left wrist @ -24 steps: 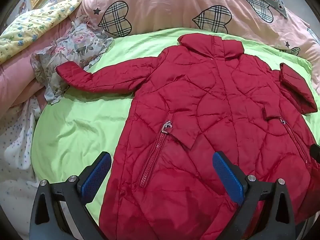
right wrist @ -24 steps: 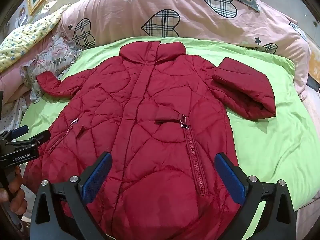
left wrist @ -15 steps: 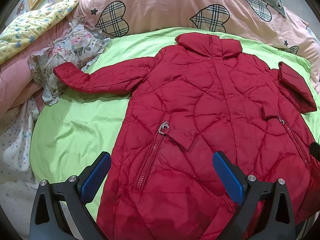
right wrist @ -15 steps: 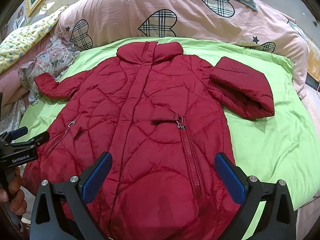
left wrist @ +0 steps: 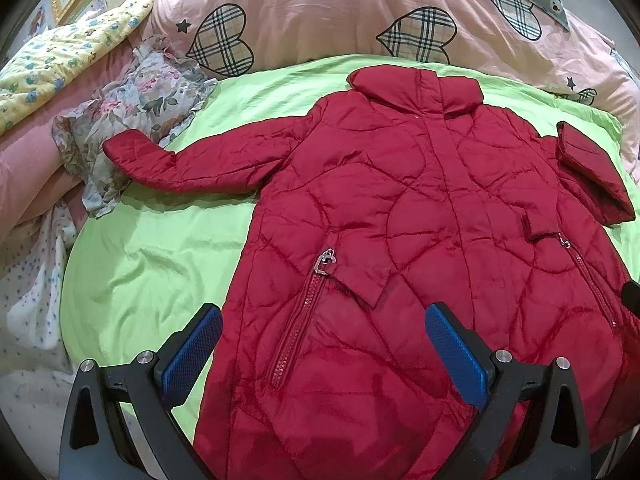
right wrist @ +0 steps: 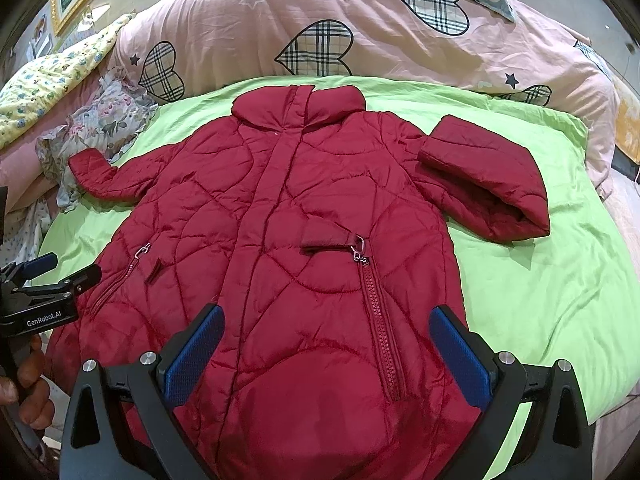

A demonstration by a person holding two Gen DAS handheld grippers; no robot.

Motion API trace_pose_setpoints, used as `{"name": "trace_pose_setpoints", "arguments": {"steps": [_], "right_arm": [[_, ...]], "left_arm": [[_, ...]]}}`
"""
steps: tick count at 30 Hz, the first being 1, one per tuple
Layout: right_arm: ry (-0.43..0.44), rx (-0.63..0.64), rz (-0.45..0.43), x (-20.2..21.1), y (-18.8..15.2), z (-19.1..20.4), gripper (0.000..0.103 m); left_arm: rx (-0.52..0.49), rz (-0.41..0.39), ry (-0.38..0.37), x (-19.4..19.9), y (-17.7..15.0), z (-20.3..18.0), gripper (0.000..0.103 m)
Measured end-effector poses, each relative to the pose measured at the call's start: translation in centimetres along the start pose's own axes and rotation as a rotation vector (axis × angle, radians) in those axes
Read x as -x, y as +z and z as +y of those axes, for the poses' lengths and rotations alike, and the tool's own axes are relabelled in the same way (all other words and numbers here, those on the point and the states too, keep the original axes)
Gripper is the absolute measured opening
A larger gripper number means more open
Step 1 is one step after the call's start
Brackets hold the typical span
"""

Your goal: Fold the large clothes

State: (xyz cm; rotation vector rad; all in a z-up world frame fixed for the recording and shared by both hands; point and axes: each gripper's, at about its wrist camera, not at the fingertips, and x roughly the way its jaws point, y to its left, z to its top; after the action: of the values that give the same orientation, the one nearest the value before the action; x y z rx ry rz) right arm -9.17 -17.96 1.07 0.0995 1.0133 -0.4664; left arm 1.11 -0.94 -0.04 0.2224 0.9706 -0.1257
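Note:
A red quilted coat (left wrist: 420,216) lies front up on a green sheet (left wrist: 152,264), collar at the far side. Its left sleeve (left wrist: 192,164) stretches out to the left. Its right sleeve (right wrist: 488,184) is folded back on itself at the right. My left gripper (left wrist: 324,344) is open and empty above the coat's lower left part. My right gripper (right wrist: 328,344) is open and empty above the coat's lower middle (right wrist: 304,240). The left gripper (right wrist: 60,272) also shows in the right wrist view, at the coat's left edge.
A pink quilt with plaid hearts (right wrist: 320,36) lies behind the coat. A floral cloth (left wrist: 136,108) and a yellow blanket (left wrist: 64,56) lie at the far left. A white dotted cloth (left wrist: 28,280) is at the left bed edge.
Both grippers have drifted slightly; the coat sits a little lower and more to the left in both views. The coat itself has not moved.

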Motion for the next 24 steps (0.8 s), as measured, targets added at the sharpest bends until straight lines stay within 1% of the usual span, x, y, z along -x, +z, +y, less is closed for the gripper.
{"name": "trace_pose_setpoints", "arguments": {"steps": [2, 5, 6, 7, 9, 15, 21, 24], "right_arm": [[-0.023, 0.012, 0.036, -0.1, 0.0, 0.1, 0.102], [-0.020, 0.011, 0.032, -0.2, 0.4, -0.1, 0.102], [-0.021, 0.011, 0.032, -0.2, 0.5, -0.2, 0.102], [-0.007, -0.001, 0.011, -0.2, 0.6, -0.2, 0.102], [-0.007, -0.001, 0.010, -0.2, 0.7, -0.3, 0.102], [-0.035, 0.012, 0.042, -0.3, 0.9, -0.4, 0.102], [-0.003, -0.014, 0.016, -0.5, 1.0, -0.8, 0.102], [0.011, -0.021, 0.003, -0.6, 0.9, -0.9, 0.102]], "left_arm": [[0.013, 0.008, -0.024, -0.1, 0.1, 0.1, 0.102], [0.018, 0.016, -0.036, -0.2, 0.1, 0.1, 0.102], [0.024, -0.013, -0.040, -0.1, 0.1, 0.1, 0.102], [0.022, -0.019, -0.037, -0.1, 0.2, 0.1, 0.102], [0.025, -0.021, -0.045, -0.1, 0.3, 0.0, 0.102], [0.028, -0.013, -0.057, -0.3, 0.6, -0.1, 0.102], [0.029, -0.036, -0.049, -0.4, 0.9, -0.2, 0.102], [0.030, -0.033, -0.054, -0.5, 0.9, -0.2, 0.102]]}}
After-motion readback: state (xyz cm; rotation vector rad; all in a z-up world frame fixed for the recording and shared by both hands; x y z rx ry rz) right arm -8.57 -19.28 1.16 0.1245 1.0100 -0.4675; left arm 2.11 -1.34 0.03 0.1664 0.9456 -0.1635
